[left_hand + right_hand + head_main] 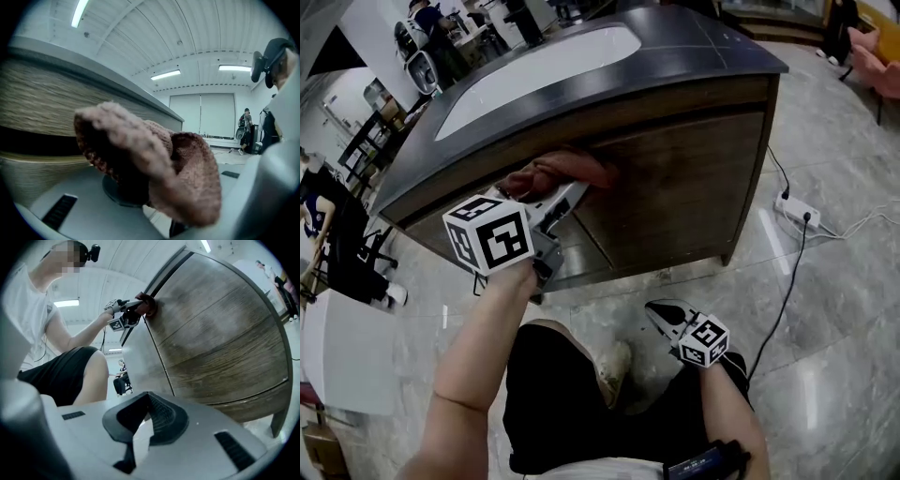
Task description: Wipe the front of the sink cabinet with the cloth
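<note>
Left gripper [569, 191] up at the sink cabinet [684, 178]; I read its jaws as clamped on the cloth [570, 170], a reddish-brown knitted piece bunched between them. In the left gripper view the cloth [157, 164] bulges out over the jaws and blocks most of the gap. The cloth is pressed to the cabinet's wooden front, high up, just under the dark countertop [712, 47] and beside the vertical door seam; the right gripper view shows it touching the wood [148, 305]. White basin [539, 70] is set in the top. Right gripper [659, 316] is held low by my knee, well apart from the cabinet; its jaws meet at the tips [140, 420], nothing between them. Power strip [795, 210] lies on the tiled floor [834, 309] to the cabinet's right, a black cable running from it.
</note>
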`<state>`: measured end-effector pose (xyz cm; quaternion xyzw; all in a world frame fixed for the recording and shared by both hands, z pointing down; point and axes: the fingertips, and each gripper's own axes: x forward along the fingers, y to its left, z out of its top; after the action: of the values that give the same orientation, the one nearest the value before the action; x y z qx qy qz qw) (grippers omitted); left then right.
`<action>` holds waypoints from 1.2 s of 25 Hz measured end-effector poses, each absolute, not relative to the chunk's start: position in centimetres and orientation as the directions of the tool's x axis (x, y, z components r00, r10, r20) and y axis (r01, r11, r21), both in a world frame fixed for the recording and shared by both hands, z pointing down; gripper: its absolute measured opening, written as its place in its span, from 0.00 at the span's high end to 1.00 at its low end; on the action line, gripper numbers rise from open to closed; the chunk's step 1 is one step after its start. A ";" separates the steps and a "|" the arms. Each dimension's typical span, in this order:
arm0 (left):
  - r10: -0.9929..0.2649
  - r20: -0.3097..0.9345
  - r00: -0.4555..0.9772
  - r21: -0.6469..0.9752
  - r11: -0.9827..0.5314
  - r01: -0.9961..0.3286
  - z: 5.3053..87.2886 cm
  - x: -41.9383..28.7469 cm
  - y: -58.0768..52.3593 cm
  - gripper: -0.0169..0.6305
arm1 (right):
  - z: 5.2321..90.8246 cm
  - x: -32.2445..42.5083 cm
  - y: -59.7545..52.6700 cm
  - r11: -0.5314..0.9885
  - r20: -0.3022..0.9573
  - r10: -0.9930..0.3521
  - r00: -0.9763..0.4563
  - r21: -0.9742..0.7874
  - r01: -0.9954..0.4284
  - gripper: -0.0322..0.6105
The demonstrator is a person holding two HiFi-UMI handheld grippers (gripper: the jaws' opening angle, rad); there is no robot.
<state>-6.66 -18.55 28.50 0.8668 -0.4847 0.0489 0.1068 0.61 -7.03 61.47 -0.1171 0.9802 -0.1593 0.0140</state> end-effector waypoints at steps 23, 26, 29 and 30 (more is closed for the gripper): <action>-0.733 0.186 0.654 -0.041 -0.671 -0.740 27.6 14.5 -26.3 0.79 | 58.4 8.2 -8.3 0.872 -0.058 -0.416 -0.907 -0.307 -0.380 0.93; -0.710 0.207 0.673 -0.106 -0.700 -0.706 28.3 18.2 -27.1 0.79 | 58.5 9.2 -7.7 0.868 -0.037 -0.429 -0.903 -0.295 -0.400 0.93; -0.689 0.252 0.680 -0.128 -0.720 -0.682 29.9 20.8 -28.1 0.79 | 58.6 11.1 -7.8 0.851 -0.035 -0.461 -0.887 -0.301 -0.431 0.93; -0.683 0.268 0.680 -0.114 -0.723 -0.681 30.6 21.3 -28.4 0.79 | 58.6 11.8 -8.0 0.843 -0.039 -0.474 -0.880 -0.307 -0.441 0.93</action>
<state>21.32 -28.43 30.55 0.9165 -0.3720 0.1471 -0.0026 11.78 -7.99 58.58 -0.2388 0.9584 -0.1460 0.0567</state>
